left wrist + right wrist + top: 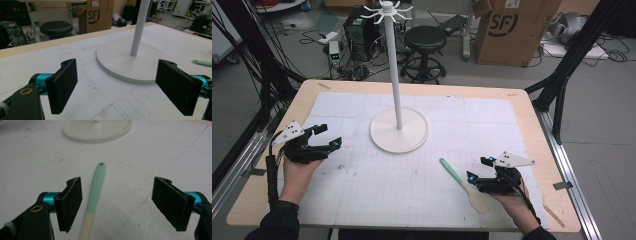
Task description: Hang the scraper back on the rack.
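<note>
Mint-handled spatula [464,184] on gridded white mat [362,185], both tongs [323,136] [477,170] spread apart, round-based white stand [399,129].

Matt white stand [399,131], wood-edged table [522,102], rough black fingers [70,203], seemingly smooth plastic spatula [96,185].

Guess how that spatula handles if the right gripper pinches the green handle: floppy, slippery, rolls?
The spatula lies flat on the mat; its broad cream blade should stop any rolling. The slim green handle looks smooth, so it could pivot between the pads. Probably light. The right gripper is open beside it.
</note>
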A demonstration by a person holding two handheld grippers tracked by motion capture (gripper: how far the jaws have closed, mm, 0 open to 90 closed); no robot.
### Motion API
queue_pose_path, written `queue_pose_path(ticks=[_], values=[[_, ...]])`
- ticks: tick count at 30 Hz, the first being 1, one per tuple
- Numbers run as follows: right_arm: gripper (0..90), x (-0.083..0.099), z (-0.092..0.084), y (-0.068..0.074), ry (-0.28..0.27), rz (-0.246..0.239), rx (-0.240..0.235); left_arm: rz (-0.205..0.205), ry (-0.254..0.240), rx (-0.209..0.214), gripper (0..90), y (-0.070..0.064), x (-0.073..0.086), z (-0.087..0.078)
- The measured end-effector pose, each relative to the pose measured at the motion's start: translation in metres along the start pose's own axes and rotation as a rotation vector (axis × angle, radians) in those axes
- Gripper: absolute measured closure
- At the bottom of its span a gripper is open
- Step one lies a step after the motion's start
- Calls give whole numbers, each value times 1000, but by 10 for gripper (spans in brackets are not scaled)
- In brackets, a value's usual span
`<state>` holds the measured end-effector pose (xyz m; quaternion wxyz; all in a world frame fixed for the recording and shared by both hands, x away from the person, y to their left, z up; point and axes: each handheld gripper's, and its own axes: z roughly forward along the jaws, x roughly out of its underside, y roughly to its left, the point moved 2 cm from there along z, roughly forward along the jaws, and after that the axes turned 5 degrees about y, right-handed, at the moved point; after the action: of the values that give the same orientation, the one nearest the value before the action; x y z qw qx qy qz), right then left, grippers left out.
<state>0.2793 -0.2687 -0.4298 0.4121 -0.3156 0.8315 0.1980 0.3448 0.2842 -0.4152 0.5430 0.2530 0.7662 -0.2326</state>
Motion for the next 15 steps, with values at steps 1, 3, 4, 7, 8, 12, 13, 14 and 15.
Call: queue_pose_path(ticks=[1, 3, 4, 7, 8, 12, 13, 14, 15], values=[[268, 1, 1, 2, 11, 1, -5, 3, 1, -8, 185, 1, 0, 0], [288, 4, 3, 6, 34, -1, -10, 2, -2, -12, 185, 2, 0, 0], [292, 6, 4, 7, 43, 3, -9, 2, -2, -13, 185, 2, 0, 0], [341, 11, 8, 11, 84, 17, -14, 2, -2, -16, 186, 3, 1, 1], [355, 13, 9, 12, 97, 23, -15, 2, -1, -17, 186, 3, 1, 1], [431, 16, 14, 16, 138, 21, -25, 5, 2, -15, 187, 2, 1, 3], [454, 17, 15, 17, 148, 18, -29, 5, 2, -15, 187, 2, 1, 3], [477, 17, 16, 18, 155, 13, -31, 6, 5, -14, 187, 2, 2, 3], [490, 17, 16, 19, 163, 3, -29, 6, 5, -14, 187, 2, 2, 3]])
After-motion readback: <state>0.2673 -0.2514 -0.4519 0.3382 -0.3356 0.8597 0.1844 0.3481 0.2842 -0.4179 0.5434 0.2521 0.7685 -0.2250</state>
